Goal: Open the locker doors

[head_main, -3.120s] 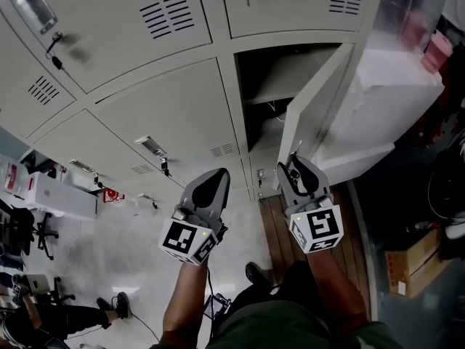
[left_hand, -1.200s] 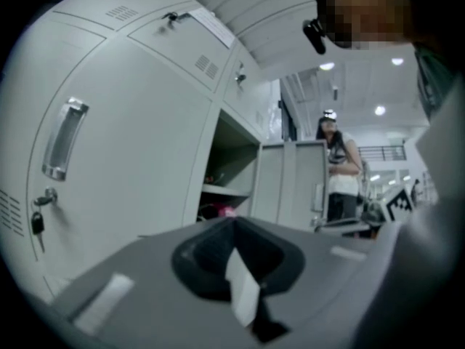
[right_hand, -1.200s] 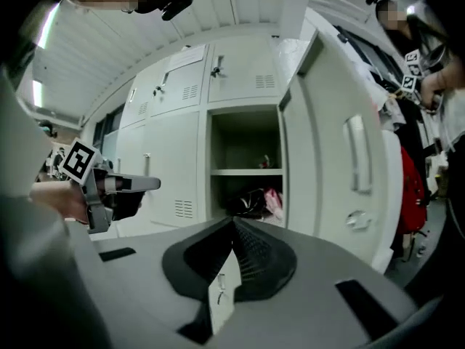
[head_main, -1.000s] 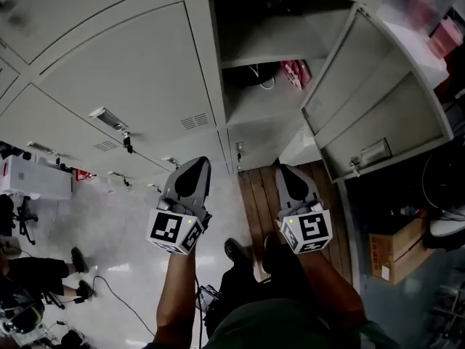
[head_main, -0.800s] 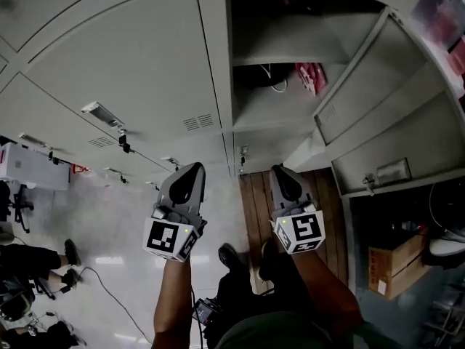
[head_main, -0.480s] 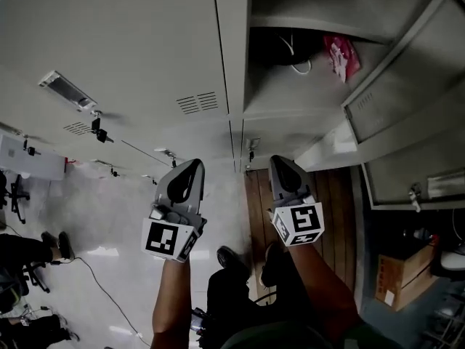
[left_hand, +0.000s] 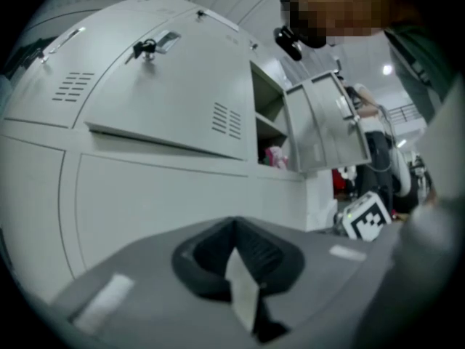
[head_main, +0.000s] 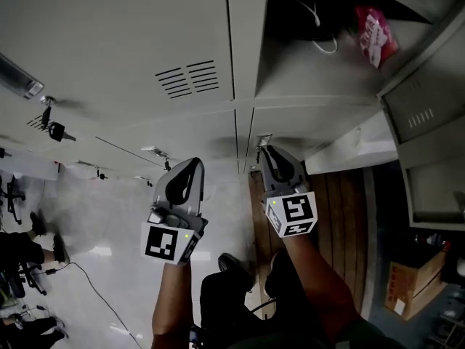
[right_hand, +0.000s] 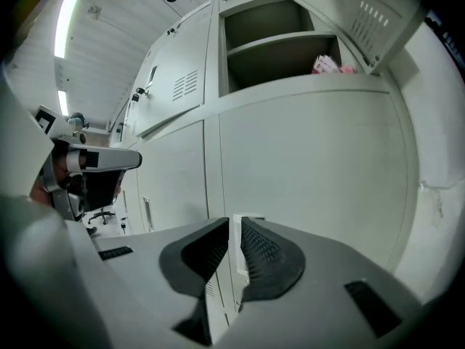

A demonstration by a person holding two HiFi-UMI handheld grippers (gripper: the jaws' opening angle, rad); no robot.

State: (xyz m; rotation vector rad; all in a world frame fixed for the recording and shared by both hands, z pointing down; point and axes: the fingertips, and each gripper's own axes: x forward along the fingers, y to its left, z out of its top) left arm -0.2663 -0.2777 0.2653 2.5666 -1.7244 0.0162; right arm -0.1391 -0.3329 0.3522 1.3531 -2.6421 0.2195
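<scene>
Arms: both bare forearms (head_main: 171,297) reach forward and down, side by side, with the marker cubes facing up at the head camera.
Left tongs (head_main: 190,166): tips pressed together with nothing between them. They point at a closed locker front and stay clear of it.
Right tongs (head_main: 267,151): tips all but together, leaving only a thin slit. They are aimed at the left edge of the lower door (right_hand: 312,166).
Pull tab (right_hand: 247,220): a small pale plate, long axis up-down, showing in the slit at the right tongs' tips. Whether the pads press on it cannot be told.
Lower door: closed, upright, flat face toward the right tongs, its edge seam running vertically just left of them.
Open door (head_main: 429,122): swung out, up and to the right of the right tongs, with vent slots in its panel.
Open compartment: above the right tongs, where a pink packet (head_main: 376,35) and a white cord (head_main: 323,27) lie on the shelf.
Finish: smooth, pale grey painted sheet metal with square-cornered panels. There is a plank floor (head_main: 341,209) beneath the right tongs.
</scene>
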